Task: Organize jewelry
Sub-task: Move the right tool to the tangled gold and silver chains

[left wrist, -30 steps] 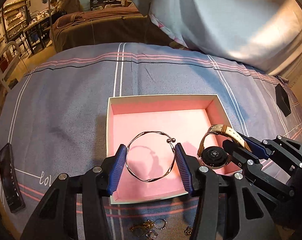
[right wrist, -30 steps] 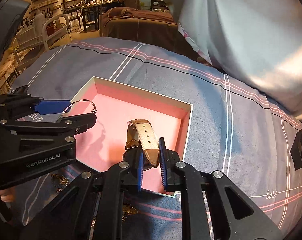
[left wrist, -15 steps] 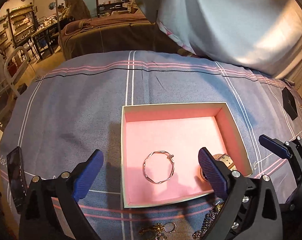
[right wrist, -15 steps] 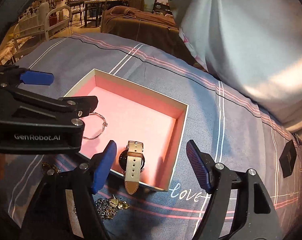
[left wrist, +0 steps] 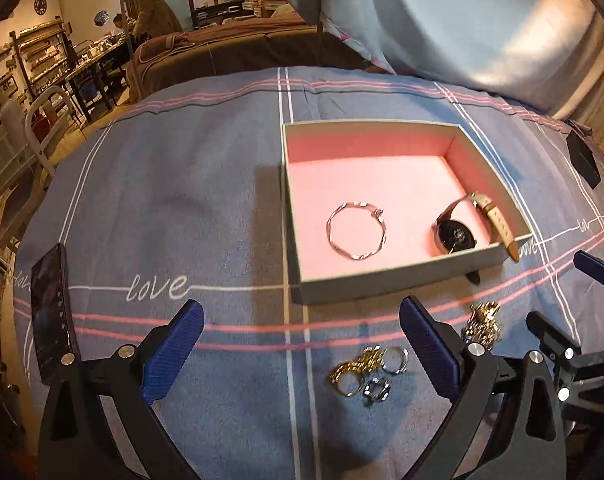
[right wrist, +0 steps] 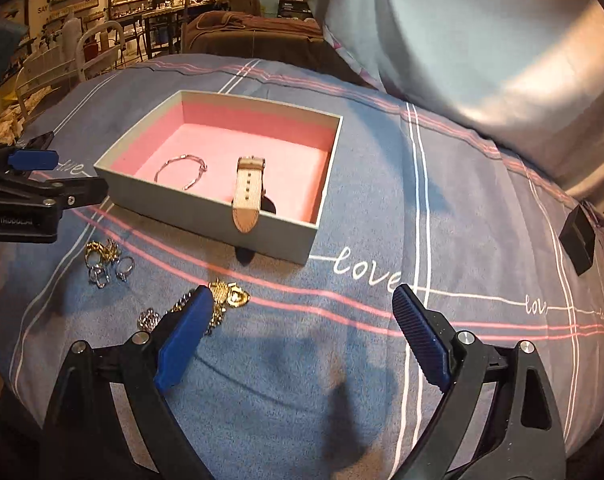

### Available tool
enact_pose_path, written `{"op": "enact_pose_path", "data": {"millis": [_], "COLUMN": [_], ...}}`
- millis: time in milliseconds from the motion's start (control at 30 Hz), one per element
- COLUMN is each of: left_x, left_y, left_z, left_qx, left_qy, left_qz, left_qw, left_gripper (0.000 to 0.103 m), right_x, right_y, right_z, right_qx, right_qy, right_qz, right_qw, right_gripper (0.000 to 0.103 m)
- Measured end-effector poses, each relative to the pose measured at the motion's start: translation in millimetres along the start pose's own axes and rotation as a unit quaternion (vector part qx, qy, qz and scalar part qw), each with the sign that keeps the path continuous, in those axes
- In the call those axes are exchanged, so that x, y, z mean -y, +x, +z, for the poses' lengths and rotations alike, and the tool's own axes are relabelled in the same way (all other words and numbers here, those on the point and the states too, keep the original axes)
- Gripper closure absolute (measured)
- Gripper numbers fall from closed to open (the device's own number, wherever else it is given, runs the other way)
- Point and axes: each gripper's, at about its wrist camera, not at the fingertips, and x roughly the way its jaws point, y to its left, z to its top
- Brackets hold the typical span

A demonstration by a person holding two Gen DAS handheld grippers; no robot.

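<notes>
A pink-lined box (left wrist: 294,184) (right wrist: 206,216) sits on the blue bedspread. In it lie a silver bangle (left wrist: 356,235) (right wrist: 181,172) and a watch (left wrist: 456,234) whose beige strap (right wrist: 248,196) hangs over the near wall. Several rings (left wrist: 366,372) (right wrist: 108,264) and a gold and silver chain heap (left wrist: 480,324) (right wrist: 222,300) lie on the cloth before the box. My left gripper (left wrist: 302,354) is open and empty, hovering near the rings. My right gripper (right wrist: 302,336) is open and empty, its left finger over the chain heap.
A dark phone (left wrist: 50,316) lies at the left of the bed. A small black box (left wrist: 582,158) (right wrist: 578,236) sits at the right edge. A large pale pillow (right wrist: 482,40) lies behind. Furniture and people stand far off.
Both grippers opened, letting go of the bangle and the watch into the box, then pulled back toward me and away from the box.
</notes>
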Motion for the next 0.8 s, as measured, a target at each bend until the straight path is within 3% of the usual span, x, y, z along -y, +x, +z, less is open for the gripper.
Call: {"op": "enact_pose_path", "data": {"millis": [200,300,333,400,600,667,733,800], "left_x": [-18,-23,-22,-22,-13,-11,-10,-9], "left_y": [12,12,12,11,11,12,12,13], "left_z": [-38,-44,-44,-42,-44,-45,-45,-44], "left_qx": [-0.032,-0.036,-0.036,-0.033,-0.034,-0.037,-0.037,-0.037], "left_qy": [-0.017,-0.019,-0.019,-0.019,-0.009,-0.006,-0.005,-0.004], "left_qz": [0.001,0.008,0.009,0.005,-0.009,-0.013,-0.016,-0.016], "left_qw": [0.9994,0.9991,0.9991,0.9993,0.9993,0.9992,0.9992,0.9992], "left_gripper": [0.006,0.006,0.006,0.006,0.006,0.006,0.006,0.006], "right_x": [-29,-57,-65,-64,6,34,60,80], "right_y": [22,20,16,12,20,17,16,10], "right_z": [-15,-16,-16,-16,-28,-37,-44,-50], "right_qx": [-0.004,-0.008,0.001,0.023,-0.008,-0.022,-0.044,-0.046], "right_qy": [-0.019,-0.061,-0.078,-0.071,0.011,0.037,0.05,0.075], "right_qz": [0.0,0.067,0.068,0.036,-0.029,-0.073,-0.149,-0.153], "right_qw": [1.0,0.996,0.995,0.997,0.999,0.996,0.987,0.984], "right_gripper": [0.013,0.013,0.013,0.013,0.011,0.01,0.01,0.01]}}
